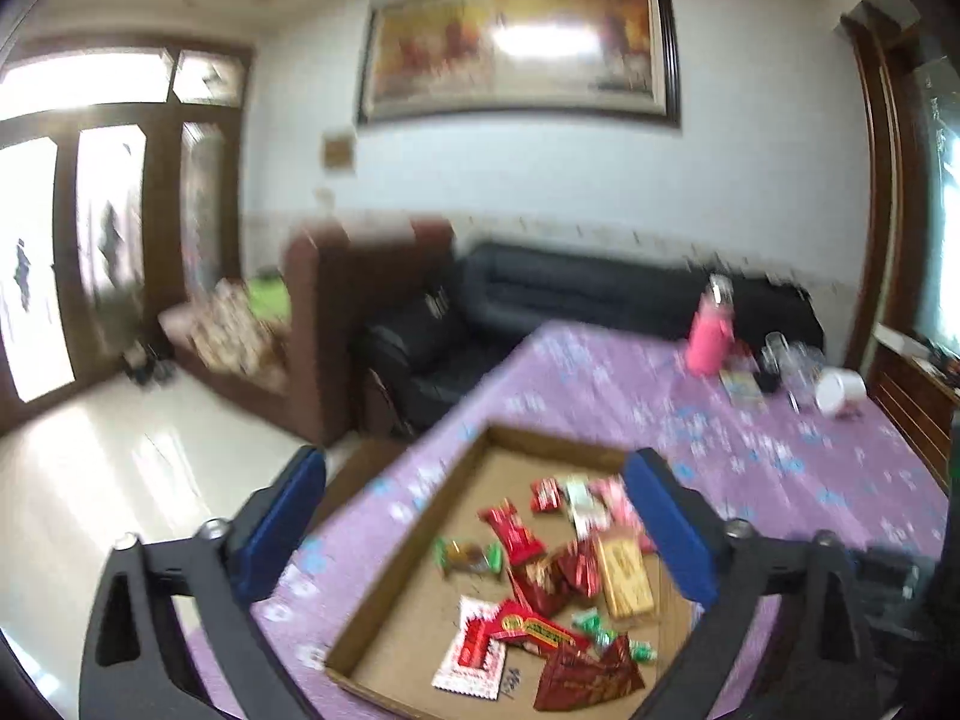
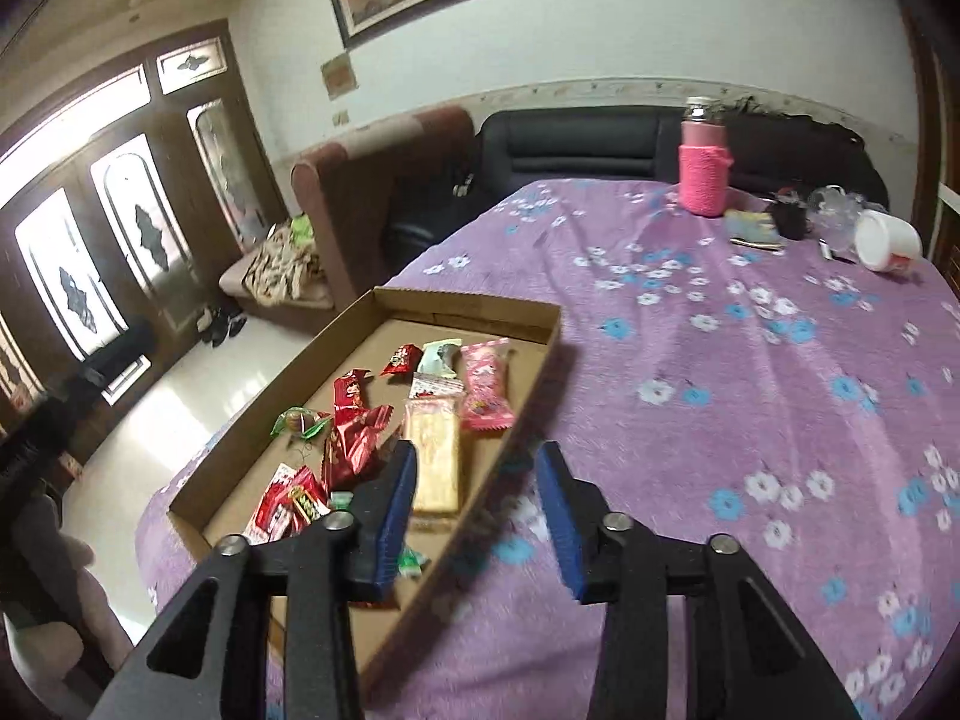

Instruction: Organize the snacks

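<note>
A shallow cardboard tray (image 1: 384, 516) (image 2: 456, 303) lies on the purple flowered tablecloth (image 2: 750, 360) near the table's left edge. Inside it are several wrapped snacks: red packets (image 1: 516, 531), a yellow wafer bar (image 1: 627, 579) (image 2: 432, 456), a pink packet (image 2: 483, 384) and a green-ended candy (image 1: 468, 555) (image 2: 300, 420). My left gripper (image 1: 474, 468) hangs above the tray, open very wide, with nothing between its blue pads. My right gripper (image 2: 478, 453) is open over the tray's right wall and holds nothing; its left finger covers part of the snacks.
At the table's far right stand a pink knit-covered bottle (image 1: 711, 339) (image 2: 702, 177), a tipped white cup (image 1: 840, 390) (image 2: 888, 240) and small clutter. A dark sofa (image 2: 570, 144) and a brown armchair (image 2: 360, 180) lie beyond the table; the floor drops away on the left.
</note>
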A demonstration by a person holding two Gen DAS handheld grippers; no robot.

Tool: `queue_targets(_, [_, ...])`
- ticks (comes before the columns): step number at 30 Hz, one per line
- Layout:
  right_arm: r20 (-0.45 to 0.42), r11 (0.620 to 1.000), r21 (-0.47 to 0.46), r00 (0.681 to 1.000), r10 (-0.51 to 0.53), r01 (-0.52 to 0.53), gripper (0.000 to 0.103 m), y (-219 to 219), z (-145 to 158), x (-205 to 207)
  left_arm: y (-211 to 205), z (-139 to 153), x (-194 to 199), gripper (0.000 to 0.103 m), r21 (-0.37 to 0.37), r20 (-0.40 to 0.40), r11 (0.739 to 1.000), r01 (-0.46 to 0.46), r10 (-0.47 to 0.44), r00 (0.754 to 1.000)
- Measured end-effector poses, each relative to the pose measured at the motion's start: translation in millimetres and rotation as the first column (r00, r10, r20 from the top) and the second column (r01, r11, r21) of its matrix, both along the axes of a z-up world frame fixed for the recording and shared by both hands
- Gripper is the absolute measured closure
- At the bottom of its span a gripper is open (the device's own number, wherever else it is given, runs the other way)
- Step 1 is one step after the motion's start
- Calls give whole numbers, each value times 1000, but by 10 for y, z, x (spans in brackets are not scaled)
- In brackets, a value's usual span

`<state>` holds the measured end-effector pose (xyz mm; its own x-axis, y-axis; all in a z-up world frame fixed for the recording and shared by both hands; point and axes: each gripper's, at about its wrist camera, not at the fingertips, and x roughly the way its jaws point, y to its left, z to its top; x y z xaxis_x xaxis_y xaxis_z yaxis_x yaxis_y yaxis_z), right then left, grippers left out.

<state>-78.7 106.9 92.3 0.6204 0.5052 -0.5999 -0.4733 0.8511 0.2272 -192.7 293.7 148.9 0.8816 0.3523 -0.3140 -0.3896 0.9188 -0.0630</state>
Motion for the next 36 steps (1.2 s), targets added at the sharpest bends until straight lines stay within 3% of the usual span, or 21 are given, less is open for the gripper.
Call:
queue_targets(3, [-19, 999, 34, 1000, -16, 17, 51, -136, -36, -90, -165, 121, -232, 0, 44, 107, 998, -41, 36, 994])
queue_targets(5, [-26, 999, 40, 999, -30, 31, 51, -206, -70, -158, -225, 131, -277, 0, 24, 115, 997, -68, 65, 991])
queue_targets(8, [-30, 998, 48, 999, -45, 46, 50, -285, -106, -249, -273, 58, -151, 0, -36, 2, 999, -36, 36, 999])
queue_targets(11, [-37, 997, 55, 998, -48, 50, 48, -338, -141, -328, -342, -75, -14, 0, -74, -126, 997, -11, 2, 992])
queue_targets(17, [-25, 998, 11, 998, -57, 57, 47, -379, -185, -417, -492, -234, 7, 0, -102, -210, 995, -3, -19, 977])
queue_targets(31, [49, 996, -84, 998, -39, 43, 35, -205, -216, -579, -655, -247, -21, 0, -1, -212, 1000, -26, 25, 977])
queue_targets(36, [45, 995, -97, 998, -31, 36, 35, -150, -254, -585, -660, -247, -133, 0, 45, -146, 996, -78, 84, 986])
